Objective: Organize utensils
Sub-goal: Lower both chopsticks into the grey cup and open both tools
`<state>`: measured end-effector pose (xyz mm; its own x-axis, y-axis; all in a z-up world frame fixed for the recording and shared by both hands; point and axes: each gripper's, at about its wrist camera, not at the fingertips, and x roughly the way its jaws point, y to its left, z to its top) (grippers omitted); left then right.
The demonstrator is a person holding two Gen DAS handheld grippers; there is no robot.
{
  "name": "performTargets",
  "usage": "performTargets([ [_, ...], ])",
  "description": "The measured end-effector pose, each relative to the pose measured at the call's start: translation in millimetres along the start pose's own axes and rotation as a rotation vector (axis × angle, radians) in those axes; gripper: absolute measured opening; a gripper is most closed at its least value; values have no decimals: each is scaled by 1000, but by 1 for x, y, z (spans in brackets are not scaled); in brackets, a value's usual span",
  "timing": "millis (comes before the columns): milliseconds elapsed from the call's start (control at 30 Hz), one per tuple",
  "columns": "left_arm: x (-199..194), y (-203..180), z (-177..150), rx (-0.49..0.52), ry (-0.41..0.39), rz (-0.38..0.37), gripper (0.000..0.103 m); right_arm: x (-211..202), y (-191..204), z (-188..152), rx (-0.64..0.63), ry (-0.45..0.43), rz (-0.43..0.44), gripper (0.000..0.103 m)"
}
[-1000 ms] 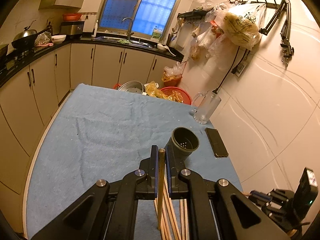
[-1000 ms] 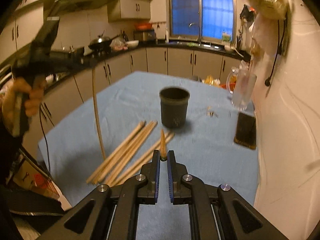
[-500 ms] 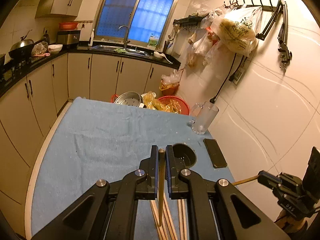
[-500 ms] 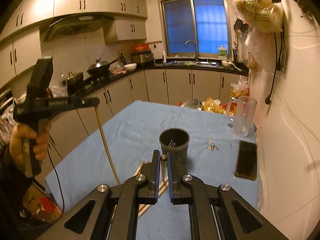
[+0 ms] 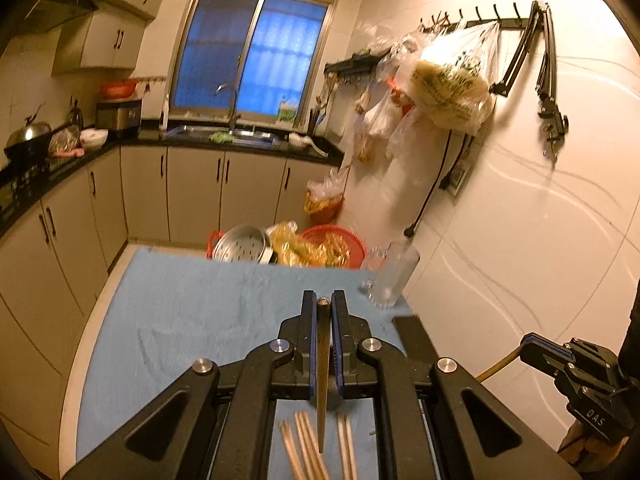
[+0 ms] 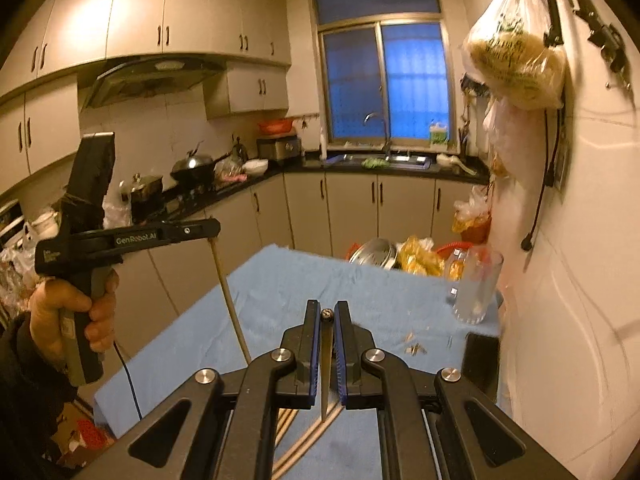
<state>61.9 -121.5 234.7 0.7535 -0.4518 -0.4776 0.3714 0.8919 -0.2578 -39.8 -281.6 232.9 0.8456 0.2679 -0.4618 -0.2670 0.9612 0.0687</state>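
My left gripper (image 5: 323, 301) is shut on a wooden chopstick (image 5: 321, 392) that hangs down between its fingers over the blue cloth (image 5: 192, 320). Several loose chopsticks (image 5: 304, 444) lie on the cloth below it. My right gripper (image 6: 327, 311) is shut on a second chopstick (image 6: 325, 376), thin end down, held well above the table. In the right wrist view the left gripper (image 6: 214, 230) is at the left in a person's hand (image 6: 68, 308), its chopstick (image 6: 231, 304) dangling. The dark utensil cup is hidden in both views.
A glass mug (image 5: 394, 276) stands at the cloth's far right by the wall, with a black phone (image 5: 414, 334) nearer. Small scraps (image 6: 414, 346) lie on the cloth. Past the table's far edge are a metal pot (image 5: 242, 244) and a red basket (image 5: 340, 240).
Both grippers have risen with their chopsticks still gripped. The dark cup, seen in front of each gripper earlier, has dropped out of view behind the fingers.
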Motion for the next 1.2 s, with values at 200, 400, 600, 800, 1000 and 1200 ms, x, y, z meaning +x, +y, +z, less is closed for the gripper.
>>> performTargets([
  [200,9,-17,30,17,-62,8,7,-8,-7,38,25,-100,-17,8],
  [400,35,-18,38,-17,-87,12,7,6,-8,54,34,-127,-23,8],
  [600,61,-17,32,-29,-96,19,7,33,-18,46,41,-98,-29,8],
  [800,91,-16,17,-28,-40,29,7,54,-31,33,66,-55,-27,8],
  [1000,107,-14,6,-32,2,38,7,69,-36,21,73,-20,-22,8],
  [1200,116,-13,0,-31,35,38,7,75,-36,16,82,-9,-17,9],
])
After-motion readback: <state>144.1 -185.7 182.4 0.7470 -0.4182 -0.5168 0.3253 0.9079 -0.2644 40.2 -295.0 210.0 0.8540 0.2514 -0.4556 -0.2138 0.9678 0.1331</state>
